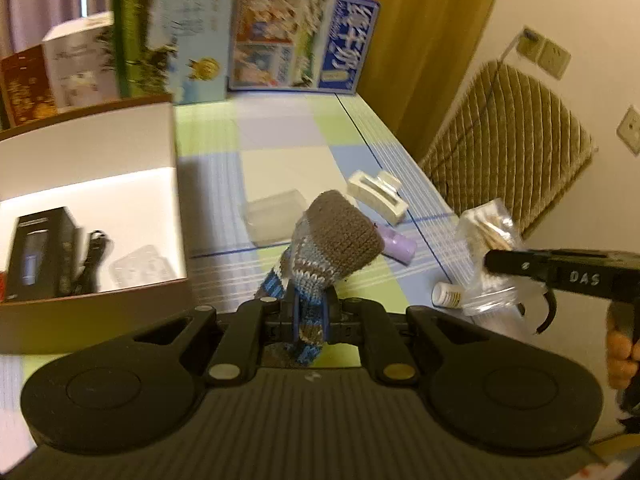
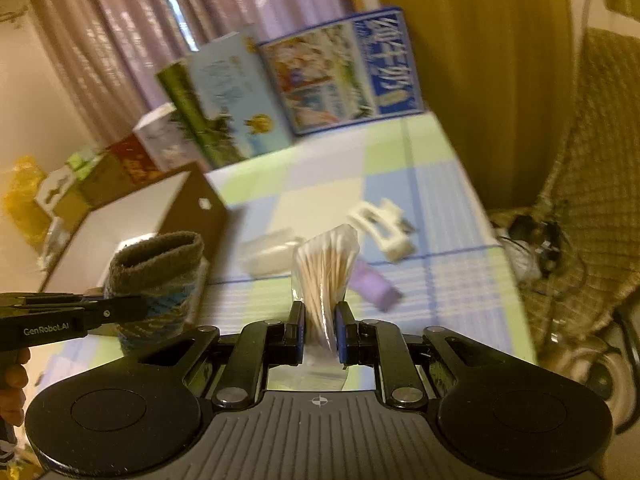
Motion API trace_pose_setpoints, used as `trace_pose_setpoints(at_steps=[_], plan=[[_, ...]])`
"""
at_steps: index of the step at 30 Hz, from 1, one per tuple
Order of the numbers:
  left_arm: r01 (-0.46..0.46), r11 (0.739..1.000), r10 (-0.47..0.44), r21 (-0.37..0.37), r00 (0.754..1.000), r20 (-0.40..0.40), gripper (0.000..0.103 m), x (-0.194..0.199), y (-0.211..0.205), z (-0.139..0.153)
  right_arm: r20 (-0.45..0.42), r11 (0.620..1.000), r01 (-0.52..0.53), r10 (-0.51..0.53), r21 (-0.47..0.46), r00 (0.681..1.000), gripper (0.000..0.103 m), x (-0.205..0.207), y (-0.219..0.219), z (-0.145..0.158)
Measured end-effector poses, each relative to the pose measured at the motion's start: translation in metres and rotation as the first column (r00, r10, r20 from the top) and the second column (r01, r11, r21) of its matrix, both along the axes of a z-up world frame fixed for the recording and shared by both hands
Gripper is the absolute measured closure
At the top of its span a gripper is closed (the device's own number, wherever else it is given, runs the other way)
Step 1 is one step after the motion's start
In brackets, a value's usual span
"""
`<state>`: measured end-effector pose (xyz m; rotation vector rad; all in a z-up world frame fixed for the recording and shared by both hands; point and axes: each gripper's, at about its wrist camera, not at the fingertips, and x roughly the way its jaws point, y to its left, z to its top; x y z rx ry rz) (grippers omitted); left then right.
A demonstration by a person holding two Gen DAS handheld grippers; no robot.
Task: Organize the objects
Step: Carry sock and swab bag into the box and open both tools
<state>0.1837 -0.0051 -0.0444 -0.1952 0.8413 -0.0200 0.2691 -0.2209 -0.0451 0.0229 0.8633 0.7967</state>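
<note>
My left gripper (image 1: 310, 316) is shut on a knitted sock (image 1: 336, 236), brown at the cuff with blue and grey stripes, held up above the checked tablecloth (image 1: 280, 136). The right wrist view shows the same sock (image 2: 160, 272) at the left, beside the open box. My right gripper (image 2: 320, 320) is shut on a clear bag of cotton swabs (image 2: 326, 268), also off the table. In the left wrist view that bag (image 1: 488, 232) hangs at the right, in the right gripper (image 1: 492, 262). The open cardboard box (image 1: 88, 148) stands at the left with black items inside.
On the cloth lie a white hair claw clip (image 1: 376, 196), a purple item (image 1: 398, 246), a clear plastic case (image 1: 274, 216) and a small white bottle (image 1: 446, 294). Printed cartons (image 1: 304, 36) stand along the back edge. A cushioned chair (image 1: 508, 140) is at the right.
</note>
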Motion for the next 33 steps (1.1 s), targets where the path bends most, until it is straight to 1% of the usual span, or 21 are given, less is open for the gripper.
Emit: trace_pose_setpoints(at_steps=[4,8,12,16,20,23,26,30,33], plan=[[-0.059,0.998,0.060,-0.026,0.998,0.027,0.096,-0.022,0.024,0.020,0.005,0.997,-0.070,0.070,0.038,0.998,0.091,-0.013,0.028,0.010],[-0.134,0.991,0.135,-0.025,0.990,0.047,0.096,-0.043,0.054,0.037,0.009,0.987,-0.138,0.138,0.077,0.990,0.091,-0.025,0.062,0.018],[-0.217,0.976,0.218,-0.019,0.973,0.075,0.096,-0.063,0.092,0.055,0.012,0.973,-0.199,0.199,0.112,0.980,0.091,-0.033,0.101,0.025],[-0.280,0.960,0.280,-0.013,0.954,0.109,0.096,-0.078,0.131,0.070,0.024,0.960,-0.247,0.246,0.134,0.969,0.091,-0.039,0.142,0.029],[-0.338,0.941,0.331,0.023,0.932,0.145,0.096,-0.083,0.170,0.080,0.039,0.950,-0.281,0.278,0.140,0.960,0.091,-0.042,0.182,0.027],[-0.368,0.929,0.356,0.050,0.921,0.157,0.096,-0.080,0.199,0.083,0.043,0.949,-0.285,0.282,0.133,0.959,0.091,-0.039,0.210,0.024],[-0.391,0.918,0.378,0.069,0.914,0.150,0.096,-0.070,0.225,0.080,0.042,0.955,-0.275,0.271,0.114,0.962,0.091,-0.033,0.235,0.018],[-0.424,0.902,0.415,0.085,0.903,0.108,0.096,-0.046,0.258,0.066,0.044,0.962,-0.260,0.257,0.080,0.965,0.091,-0.029,0.259,0.013],[-0.434,0.893,0.429,0.122,0.901,0.060,0.096,-0.024,0.278,0.051,0.035,0.967,-0.247,0.246,0.057,0.969,0.091,-0.023,0.274,0.006]])
